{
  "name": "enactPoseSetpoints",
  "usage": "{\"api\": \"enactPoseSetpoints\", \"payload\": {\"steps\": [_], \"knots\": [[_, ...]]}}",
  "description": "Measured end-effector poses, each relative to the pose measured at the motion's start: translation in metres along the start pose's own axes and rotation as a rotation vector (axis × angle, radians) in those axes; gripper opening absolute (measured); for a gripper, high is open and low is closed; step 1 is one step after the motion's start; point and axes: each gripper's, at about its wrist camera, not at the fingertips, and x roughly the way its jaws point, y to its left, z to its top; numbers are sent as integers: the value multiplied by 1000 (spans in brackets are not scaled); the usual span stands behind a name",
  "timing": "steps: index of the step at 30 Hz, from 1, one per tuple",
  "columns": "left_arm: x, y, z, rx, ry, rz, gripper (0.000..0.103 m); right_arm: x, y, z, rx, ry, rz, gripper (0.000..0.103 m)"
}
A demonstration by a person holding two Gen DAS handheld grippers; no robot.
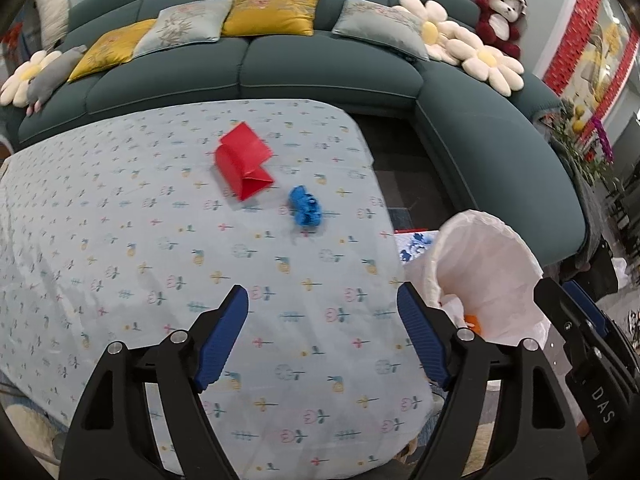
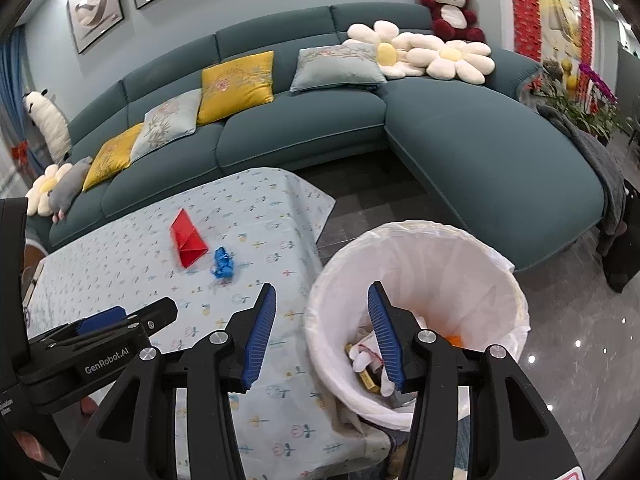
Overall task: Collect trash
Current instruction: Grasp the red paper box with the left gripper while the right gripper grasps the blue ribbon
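Note:
A folded red paper piece [image 1: 245, 164] and a crumpled blue scrap [image 1: 305, 206] lie on the table with the floral cloth [image 1: 120, 240]; both also show in the right wrist view, red [image 2: 187, 240] and blue [image 2: 223, 263]. A bin lined with a white bag [image 2: 420, 264] stands at the table's right edge and holds several scraps; it shows in the left wrist view [image 1: 488, 272]. My left gripper [image 1: 323, 300] is open and empty above the near part of the table. My right gripper [image 2: 322, 300] is open and empty over the bin's left rim.
A dark teal L-shaped sofa [image 2: 460, 152] with cushions and plush toys runs behind and to the right of the table. Dark tiled floor [image 2: 580, 360] lies to the right of the bin. Potted flowers [image 2: 592, 96] stand at the far right.

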Motion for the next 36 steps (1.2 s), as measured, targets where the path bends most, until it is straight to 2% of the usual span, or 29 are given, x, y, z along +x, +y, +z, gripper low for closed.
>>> {"api": "enactPoseSetpoints", "payload": {"steps": [6, 13, 15, 19, 28, 36], "knots": [[-1, 27, 0, -39, 0, 31, 78, 7, 21, 0, -34, 18, 16, 49], [5, 58, 6, -80, 6, 58, 78, 22, 46, 1, -72, 38, 38, 49], [7, 66, 8, -94, 7, 66, 84, 29, 54, 2, -82, 49, 48, 49], [15, 85, 16, -120, 5, 84, 85, 47, 72, 5, -107, 70, 63, 49], [53, 121, 52, -180, 15, 103, 85, 107, 106, 10, -135, 134, 102, 49], [94, 128, 90, -187, 23, 83, 85, 164, 125, 20, -147, 182, 121, 49]]}}
